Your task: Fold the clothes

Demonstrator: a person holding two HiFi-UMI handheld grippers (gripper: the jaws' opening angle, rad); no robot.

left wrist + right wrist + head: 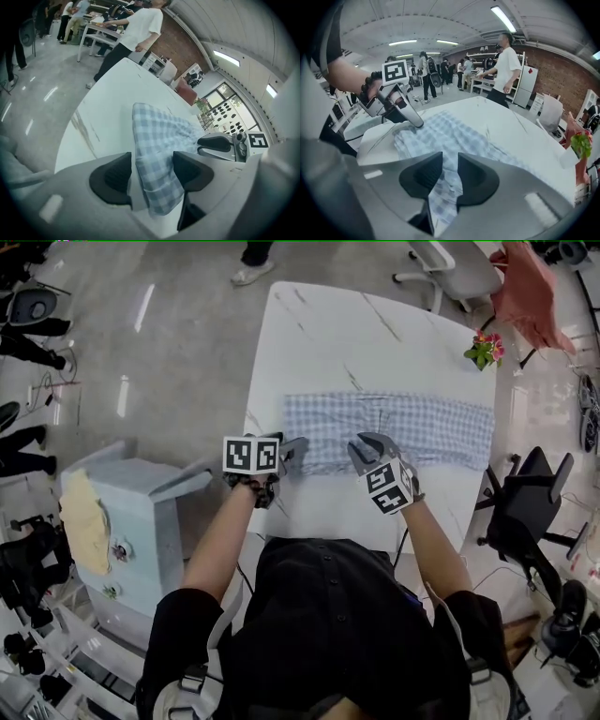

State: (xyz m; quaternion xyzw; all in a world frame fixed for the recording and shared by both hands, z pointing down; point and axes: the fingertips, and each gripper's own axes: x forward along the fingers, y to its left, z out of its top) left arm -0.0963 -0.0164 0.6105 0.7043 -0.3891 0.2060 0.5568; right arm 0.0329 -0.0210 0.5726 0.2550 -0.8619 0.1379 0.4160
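Note:
A blue-and-white checked cloth lies folded into a long strip across the white marble table. My left gripper hovers at the strip's left end, by its near edge. Its jaws stand wide apart, with the cloth showing between and under them, not pinched. My right gripper is over the near edge around mid-strip. Its jaws keep a narrow gap, and the cloth shows through it, lying flat. Each gripper shows in the other's view: the right gripper and the left gripper.
A small pot of flowers stands at the table's far right corner. A black office chair is at the right, and a pale blue cabinet at the left. A person in a white shirt stands beyond the table's far end.

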